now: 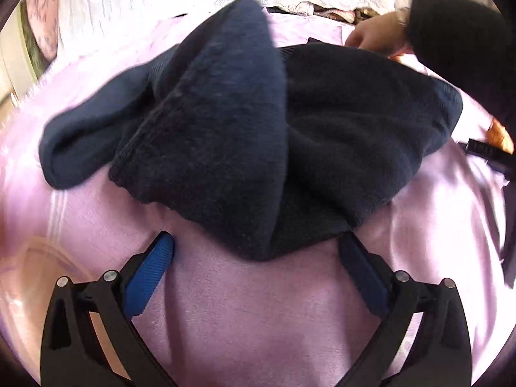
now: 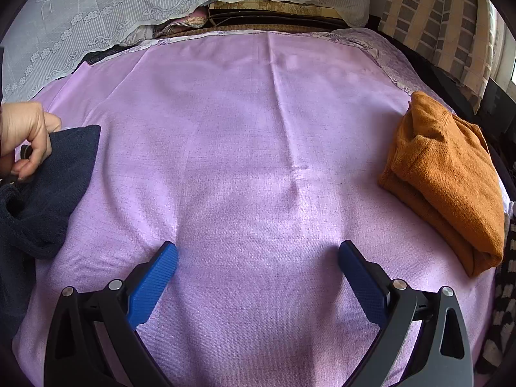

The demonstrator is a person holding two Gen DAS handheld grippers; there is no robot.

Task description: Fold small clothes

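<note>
Blue-padded fingers (image 1: 163, 251) of your left gripper (image 1: 254, 245) sit spread wide, nothing between them, hovering just short of the navy sweater's (image 1: 251, 122) near hem point. That point dips between the two pads; the right-hand pad looks to be touching or just under the hem edge, hard to say which.

Navy sweater: lying bunched on the lilac sheet (image 1: 225, 316), one flap doubled over the middle, a sleeve (image 1: 84, 135) thrown out to the left of the body. Blurred in the left wrist view. Beyond the sweater's far right corner, a bare hand (image 1: 374, 32) in a dark cuff; whether it touches the fabric there is unclear. From the right wrist view, a bare hand (image 2: 25, 135) pinches the sweater's edge (image 2: 48, 180).

Your right gripper (image 2: 258, 254): also fully spread, holding nothing, over bare sheet to the right of the sweater. Further right of the sweater, well apart from it, an orange knit (image 2: 448, 177) lies folded near the sheet's edge.

Judgement: the fold is barely begun; the garment needs flattening first. Take the hem point with the left fingers, catching one layer only, and draw it toward you. Bring the right gripper across to a matching corner so the pull is even. Thick knit will drag the sheet, so lift slightly.
</note>
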